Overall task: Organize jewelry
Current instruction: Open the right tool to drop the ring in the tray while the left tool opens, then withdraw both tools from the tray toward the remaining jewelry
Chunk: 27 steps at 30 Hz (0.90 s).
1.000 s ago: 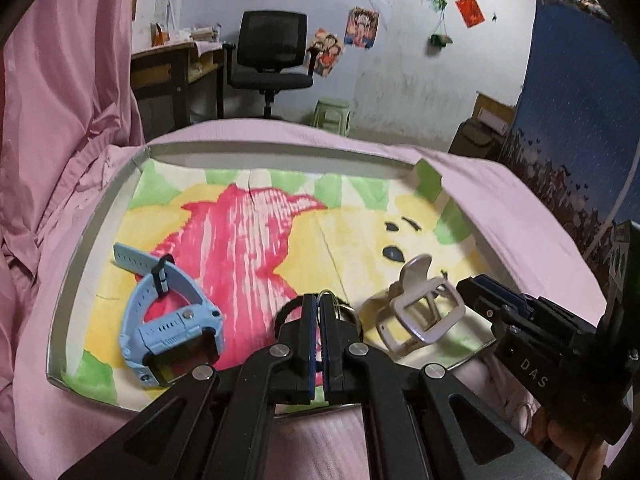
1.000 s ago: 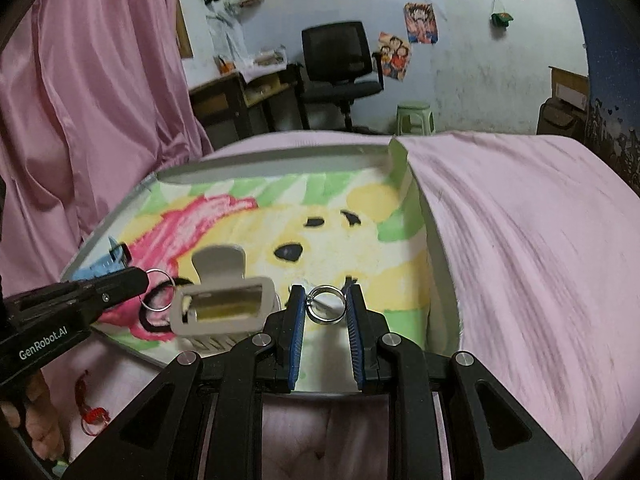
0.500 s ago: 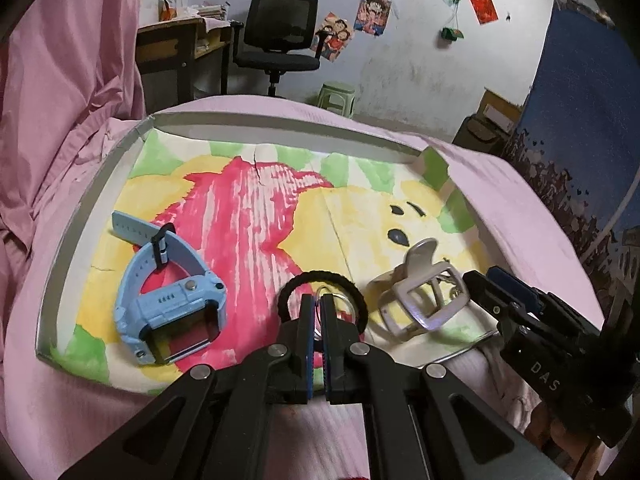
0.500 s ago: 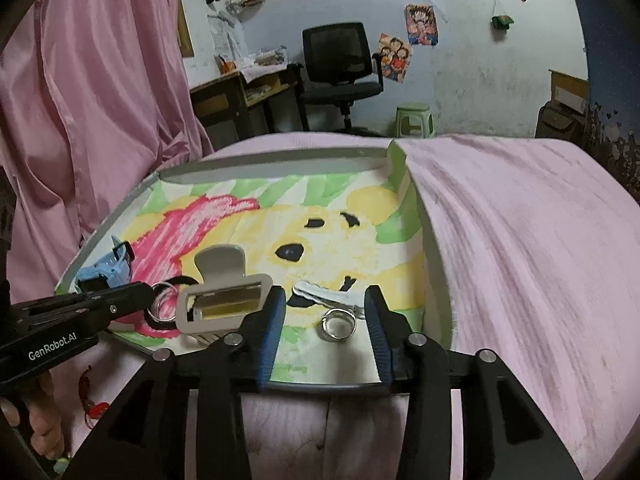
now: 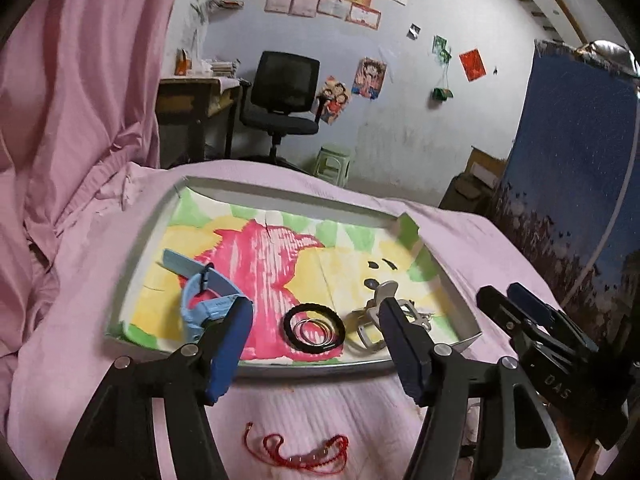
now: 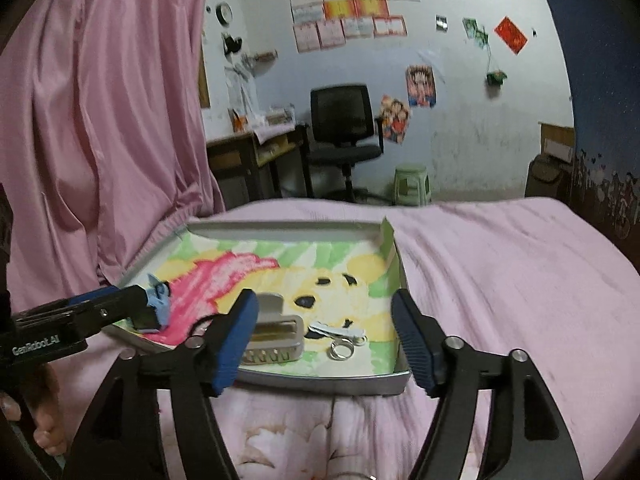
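A shallow tray [image 5: 280, 363] lined with a bright painted sheet lies on the pink bed. It holds a blue watch [image 5: 200, 300], a black hair tie [image 5: 289, 322] with thin silver hoops [image 5: 316, 330] inside it, a grey claw clip [image 5: 374, 320], a silver ring [image 6: 341, 348] and a flat hair clip [image 6: 340, 330]. My left gripper [image 5: 316, 344] is open and holds nothing, just short of the tray's near edge. My right gripper [image 6: 326, 340] is also open, with nothing in it, over the near right corner. A red string bracelet [image 5: 296, 454] lies on the sheet below the left gripper.
Pink curtain [image 5: 60, 120] hangs on the left. Bare pink bedding [image 6: 500, 272] stretches right of the tray. A hand [image 6: 44, 432] holds the left gripper's handle. A desk, an office chair [image 6: 344, 128] and a green stool stand by the far wall.
Both grippers have opened and pulled back from the tray. The left let go of the thin hoops, now inside the hair tie. The right let go of the silver ring, now on the tray.
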Available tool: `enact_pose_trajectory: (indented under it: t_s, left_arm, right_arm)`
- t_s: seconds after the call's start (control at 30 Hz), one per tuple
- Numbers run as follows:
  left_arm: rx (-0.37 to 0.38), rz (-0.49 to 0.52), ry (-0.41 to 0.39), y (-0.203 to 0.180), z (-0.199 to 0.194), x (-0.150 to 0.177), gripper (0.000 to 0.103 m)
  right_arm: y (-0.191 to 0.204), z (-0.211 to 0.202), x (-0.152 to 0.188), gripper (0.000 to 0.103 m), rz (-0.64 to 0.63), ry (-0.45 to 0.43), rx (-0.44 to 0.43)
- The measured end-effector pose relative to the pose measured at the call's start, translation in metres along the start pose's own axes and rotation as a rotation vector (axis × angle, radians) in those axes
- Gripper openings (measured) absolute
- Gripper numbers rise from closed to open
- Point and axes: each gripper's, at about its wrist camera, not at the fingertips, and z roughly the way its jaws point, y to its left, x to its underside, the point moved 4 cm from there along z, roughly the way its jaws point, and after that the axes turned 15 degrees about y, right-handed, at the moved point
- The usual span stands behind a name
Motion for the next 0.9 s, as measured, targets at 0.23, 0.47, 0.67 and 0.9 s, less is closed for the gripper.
enact_pose_trajectory:
  t_s: [0.23,0.47,0.67,0.9]
  left_arm:
    - [-0.018,-0.027,-0.120,0.006,-0.040,0.016,0.089]
    - [-0.069,-0.003,-0.240,0.005,-0.074,0.046,0.102]
    - [-0.122,0.056,-0.267,-0.002,-0.094,0.075,0.103]
    - [-0.106,0.042,-0.264,0.002,-0.110,0.109,0.103]
  right_arm:
    - [0.007,-0.046,0.008,0.097,-0.025,-0.115,-0.021]
    - [0.014,-0.082,0.019,0.102,-0.051,-0.191,-0.038]
    - [0.019,-0.102,0.037,0.102,-0.079,-0.196,-0.037]
    - [0.020,-0.113,0.070,0.102,-0.113,-0.139,-0.019]
